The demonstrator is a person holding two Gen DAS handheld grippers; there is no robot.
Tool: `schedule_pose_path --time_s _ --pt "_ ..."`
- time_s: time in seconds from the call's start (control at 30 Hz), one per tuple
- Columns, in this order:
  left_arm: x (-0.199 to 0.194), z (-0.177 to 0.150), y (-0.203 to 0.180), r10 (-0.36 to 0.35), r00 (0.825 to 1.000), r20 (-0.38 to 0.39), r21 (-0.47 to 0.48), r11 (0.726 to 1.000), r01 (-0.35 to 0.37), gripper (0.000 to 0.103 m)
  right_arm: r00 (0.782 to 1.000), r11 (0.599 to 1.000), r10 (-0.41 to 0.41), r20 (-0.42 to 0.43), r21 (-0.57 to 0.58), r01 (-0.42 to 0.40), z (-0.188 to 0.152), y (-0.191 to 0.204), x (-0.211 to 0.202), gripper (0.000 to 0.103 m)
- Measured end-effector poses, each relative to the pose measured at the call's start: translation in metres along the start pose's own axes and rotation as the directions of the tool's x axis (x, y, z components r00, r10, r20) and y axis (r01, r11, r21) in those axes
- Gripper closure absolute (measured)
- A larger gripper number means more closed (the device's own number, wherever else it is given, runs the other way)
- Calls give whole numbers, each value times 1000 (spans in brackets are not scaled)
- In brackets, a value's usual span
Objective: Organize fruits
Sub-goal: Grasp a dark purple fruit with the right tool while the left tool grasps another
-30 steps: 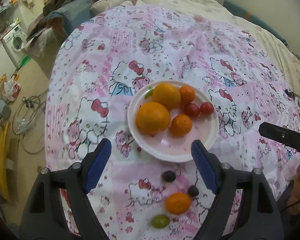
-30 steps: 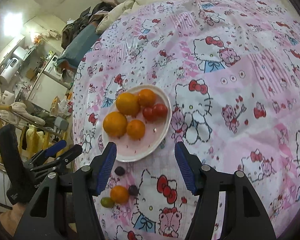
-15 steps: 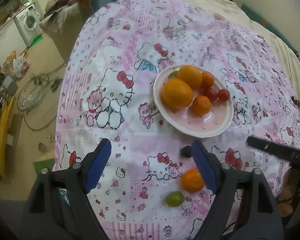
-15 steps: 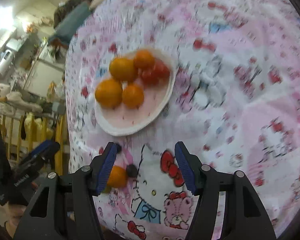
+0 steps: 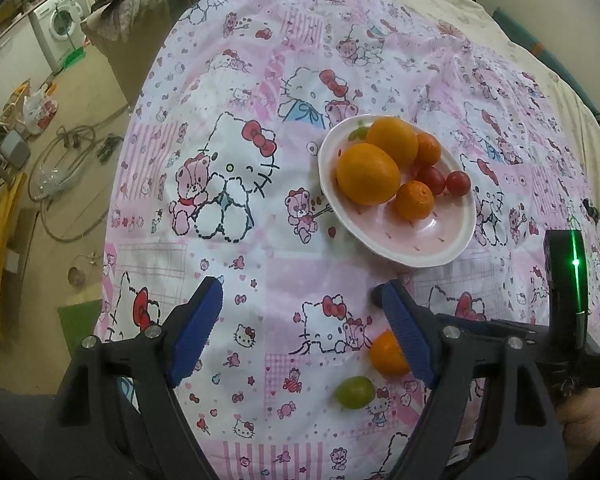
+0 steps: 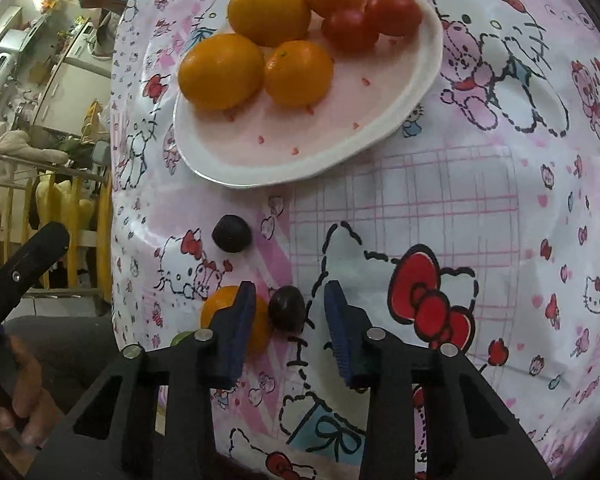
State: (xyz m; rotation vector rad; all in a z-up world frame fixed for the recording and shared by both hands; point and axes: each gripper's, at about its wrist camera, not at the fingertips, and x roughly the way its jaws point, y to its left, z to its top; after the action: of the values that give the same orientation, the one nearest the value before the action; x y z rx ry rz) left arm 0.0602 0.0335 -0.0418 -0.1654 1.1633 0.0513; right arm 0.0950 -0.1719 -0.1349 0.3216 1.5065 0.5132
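Closing on a small dark round grape (image 6: 287, 309) near the bed's front edge, the right gripper (image 6: 290, 330) brackets it, pads not yet touching. Left gripper (image 5: 300, 336) hangs open, empty (beside a loose orange mandarin (image 5: 386, 354)). Next, I judge: pinch gently, carry to the white oval plate (image 6: 396, 120).

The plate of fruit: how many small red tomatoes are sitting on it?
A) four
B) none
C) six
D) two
D: on the plate, two red tomatoes lie side by side at the far edge, next to four orange citrus fruits; no other red fruit shows on it.
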Motion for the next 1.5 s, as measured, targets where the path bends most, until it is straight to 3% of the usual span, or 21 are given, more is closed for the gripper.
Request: schedule_pose_path --time_s 0.1,0.27,0.33,0.37,0.67,0.77,0.9,1.03,1.2,1.23,1.27,1.43,1.5 --pt "2 0 1 -3 1000 -9 -7 1000 3 23 1000 1000 -5 -19 10 5 -1 -4 0 75" --pt "4 0 -4 -4 1000 -19 -5 1000 4 23 999 1000 -20 -34 -9 19 -3 -3 0 75" --pt "5 -1 -8 -2 1000 -19 7 1000 2 23 999 1000 -13 -37 -11 12 0 -2 5 79" --pt "6 -1 -10 -1 1000 -20 12 1000 2 23 999 1000 -3 -41 -15 2 1 -1 5 86" --pt "13 -1 -16 13 1000 -25 40 999 -12 23 999 999 47 5 19 -47 -1 -9 -13 90" --pt "26 -1 -22 2 998 -68 48 999 1 25 997 997 68 36 45 -69 0 -19 -26 103" --pt "53 -2 -42 -24 988 -153 77 996 36 35 997 996 57 60 63 -61 0 -32 -36 103" --pt "72 -5 -61 -22 975 -219 103 994 46 37 995 997 50 87 58 -55 -1 -36 -42 103" --pt "98 -9 -72 -24 959 -282 108 993 56 82 991 995 65 114 69 -73 0 -40 -52 102" --pt "99 -10 -72 -27 958 -286 108 992 60 86 991 995 66 116 70 -75 0 -40 -52 102" --pt "99 -10 -72 -29 959 -283 108 992 62 86 991 994 72 115 74 -81 1 -41 -52 97" --pt "81 -7 -55 -62 968 -242 53 996 77 86 991 992 94 99 70 -102 3 -34 -47 96" --pt "72 -4 -47 -65 975 -213 28 997 73 86 992 993 98 81 64 -103 6 -27 -40 89"
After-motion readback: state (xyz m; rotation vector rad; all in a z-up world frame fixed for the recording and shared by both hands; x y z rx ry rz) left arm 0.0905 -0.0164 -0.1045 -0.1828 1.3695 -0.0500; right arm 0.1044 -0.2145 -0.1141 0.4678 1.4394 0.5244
